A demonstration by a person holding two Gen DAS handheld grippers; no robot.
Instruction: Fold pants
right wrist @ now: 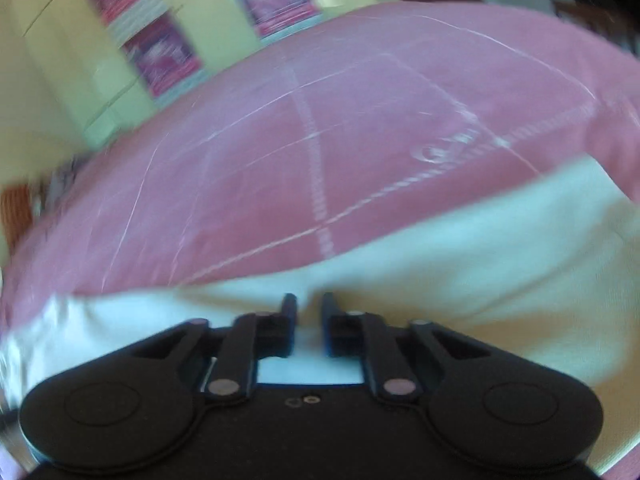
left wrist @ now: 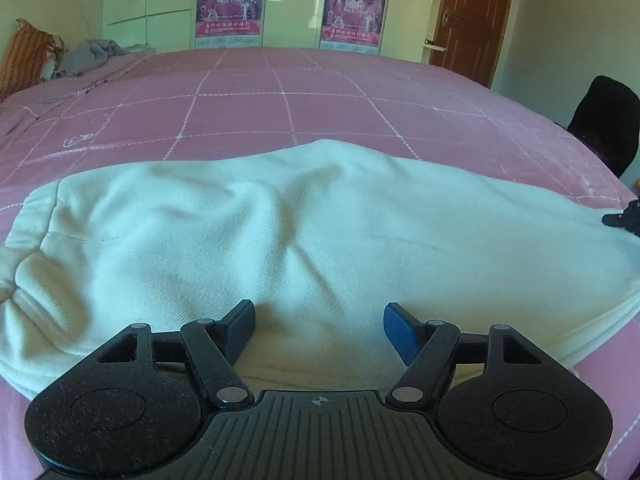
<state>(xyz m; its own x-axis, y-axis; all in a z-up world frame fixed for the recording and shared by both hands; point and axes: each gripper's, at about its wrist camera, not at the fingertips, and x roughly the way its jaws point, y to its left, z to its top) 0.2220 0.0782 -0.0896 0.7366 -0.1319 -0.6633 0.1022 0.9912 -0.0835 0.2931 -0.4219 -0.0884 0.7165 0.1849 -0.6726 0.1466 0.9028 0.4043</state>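
White pants [left wrist: 280,232] lie spread and rumpled across the pink quilted bed [left wrist: 280,96], waistband end at the left. My left gripper [left wrist: 319,310] hovers low over their near part, open, with nothing between its blue pads. A dark tip of my right gripper [left wrist: 624,218] shows at the pants' right edge. The right wrist view is blurred: the pants [right wrist: 440,264] run as a white band under my right gripper [right wrist: 309,304]. Its fingers stand almost together, shut. The blur hides whether cloth is pinched between them.
Pale wardrobe doors with two magenta posters [left wrist: 230,0] stand behind the bed, and a brown door [left wrist: 472,20] at the back right. A dark chair [left wrist: 608,124] is beside the bed's right edge. Grey clothes [left wrist: 92,54] and an orange pillow [left wrist: 24,60] lie at the far left.
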